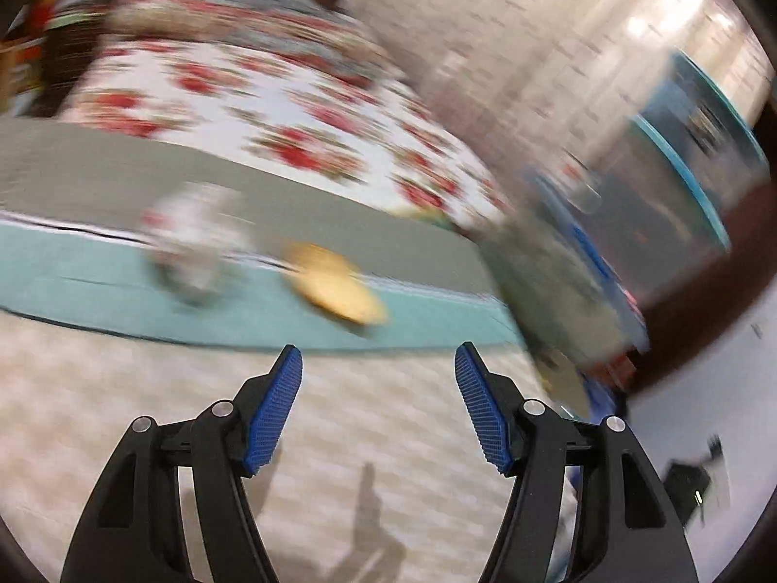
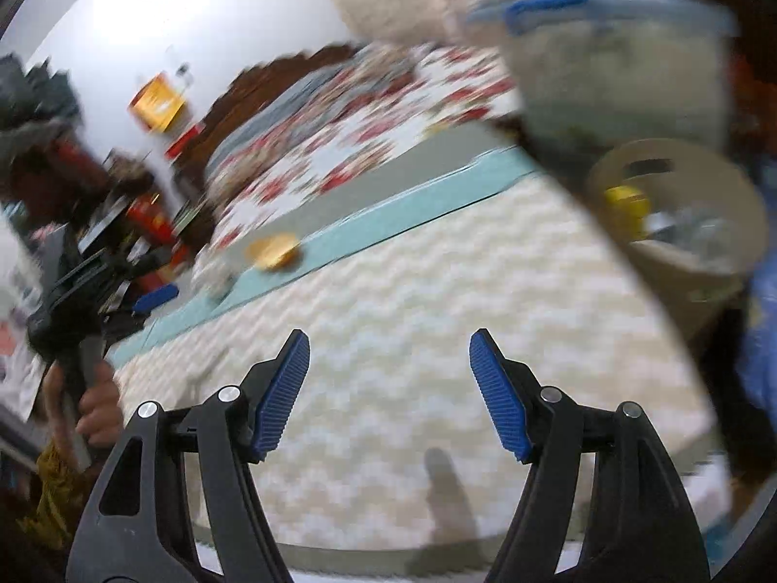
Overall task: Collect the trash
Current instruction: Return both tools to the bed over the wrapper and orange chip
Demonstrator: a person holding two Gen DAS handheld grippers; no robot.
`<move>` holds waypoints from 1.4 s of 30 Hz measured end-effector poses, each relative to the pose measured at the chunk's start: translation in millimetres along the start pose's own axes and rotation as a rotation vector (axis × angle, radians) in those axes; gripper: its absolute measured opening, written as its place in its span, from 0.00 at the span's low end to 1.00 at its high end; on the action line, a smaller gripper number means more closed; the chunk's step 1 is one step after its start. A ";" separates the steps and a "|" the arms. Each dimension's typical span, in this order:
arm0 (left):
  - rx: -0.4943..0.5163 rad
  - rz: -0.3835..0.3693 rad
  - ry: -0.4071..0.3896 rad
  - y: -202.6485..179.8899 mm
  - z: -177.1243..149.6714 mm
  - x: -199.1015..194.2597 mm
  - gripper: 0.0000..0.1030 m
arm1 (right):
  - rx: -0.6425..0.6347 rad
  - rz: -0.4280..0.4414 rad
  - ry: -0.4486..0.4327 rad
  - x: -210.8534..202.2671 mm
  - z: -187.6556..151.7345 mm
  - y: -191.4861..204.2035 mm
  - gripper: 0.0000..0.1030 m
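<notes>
Both views are motion-blurred. A yellow-orange piece of trash [image 1: 337, 291] lies on the teal strip of the bed cover, with a crumpled white-and-red wrapper [image 1: 194, 243] to its left. My left gripper [image 1: 379, 364] is open and empty, just short of the yellow piece. In the right wrist view the yellow piece [image 2: 273, 251] and the blurred wrapper [image 2: 213, 274] lie far ahead to the left. My right gripper [image 2: 389, 346] is open and empty over the cream quilt. A beige bin [image 2: 680, 204] at the right holds a yellow item and clear wrapping.
A floral bedspread [image 1: 272, 111] covers the far part of the bed. A clear tub with blue lid [image 2: 612, 63] stands above the bin. The left hand and its gripper [image 2: 87, 301] show at the left. Cluttered shelves stand behind.
</notes>
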State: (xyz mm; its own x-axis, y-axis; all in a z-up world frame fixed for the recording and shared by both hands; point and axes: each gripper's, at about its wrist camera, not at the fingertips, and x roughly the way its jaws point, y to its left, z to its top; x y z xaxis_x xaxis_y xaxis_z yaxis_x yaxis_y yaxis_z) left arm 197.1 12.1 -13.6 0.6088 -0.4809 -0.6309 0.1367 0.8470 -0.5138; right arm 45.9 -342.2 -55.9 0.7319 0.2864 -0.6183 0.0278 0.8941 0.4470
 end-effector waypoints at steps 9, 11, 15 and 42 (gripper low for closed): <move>0.084 0.253 0.025 47.4 53.2 57.7 0.83 | -0.139 0.050 0.137 71.1 11.3 65.2 0.68; 0.129 0.273 0.043 41.1 54.5 75.4 0.83 | -0.163 0.067 0.151 91.2 28.8 72.1 0.69; 0.109 0.296 0.085 54.5 55.2 93.6 0.47 | -0.132 0.155 0.187 154.8 77.0 76.1 0.69; 0.108 0.089 0.188 24.5 -75.9 5.3 0.38 | -0.216 0.286 0.349 167.4 1.9 111.7 0.10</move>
State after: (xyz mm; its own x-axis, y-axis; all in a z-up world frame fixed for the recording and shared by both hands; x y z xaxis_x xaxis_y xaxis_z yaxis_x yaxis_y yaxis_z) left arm 144.4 13.1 -73.6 0.4671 -0.4282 -0.7736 0.1781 0.9026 -0.3920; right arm 172.8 -195.0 -108.2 0.4172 0.5958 -0.6863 -0.3093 0.8032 0.5092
